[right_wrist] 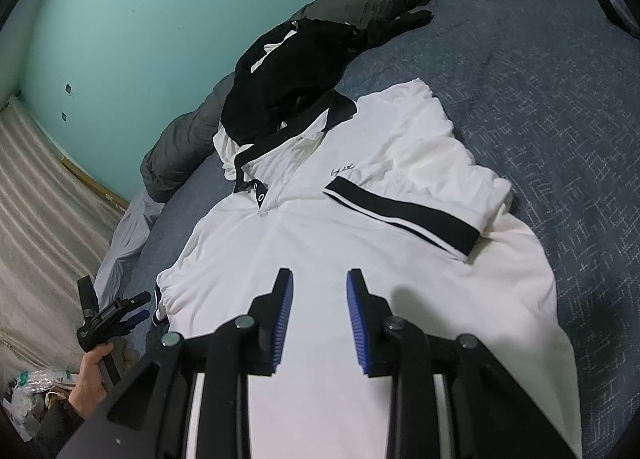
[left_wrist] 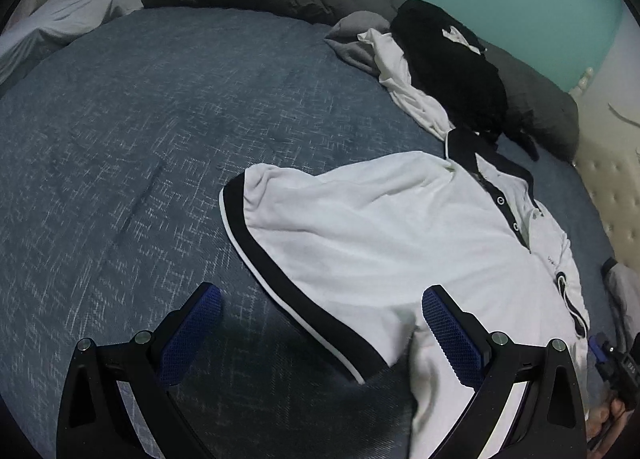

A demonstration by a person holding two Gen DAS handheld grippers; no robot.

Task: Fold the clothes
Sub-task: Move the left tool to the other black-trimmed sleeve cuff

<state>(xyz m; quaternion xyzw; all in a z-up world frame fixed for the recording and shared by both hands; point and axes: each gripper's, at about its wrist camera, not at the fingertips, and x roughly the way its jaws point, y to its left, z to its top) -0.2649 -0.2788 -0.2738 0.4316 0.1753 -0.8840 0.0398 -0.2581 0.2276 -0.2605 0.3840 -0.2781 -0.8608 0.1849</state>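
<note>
A white polo shirt (right_wrist: 360, 227) lies front-up on the bed (left_wrist: 120, 139), one sleeve (right_wrist: 404, 215) folded across its chest. Both hand-held grippers, left (left_wrist: 320, 335) and right (right_wrist: 320, 319), hover open and empty above it; likely next: folding the other sleeve (left_wrist: 288, 243) inward.

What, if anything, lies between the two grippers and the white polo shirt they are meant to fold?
Nothing visible does. The left gripper hangs open over a sleeve of the white polo shirt, and the right gripper is open above the shirt's body. A black garment overlaps only the collar end.
</note>
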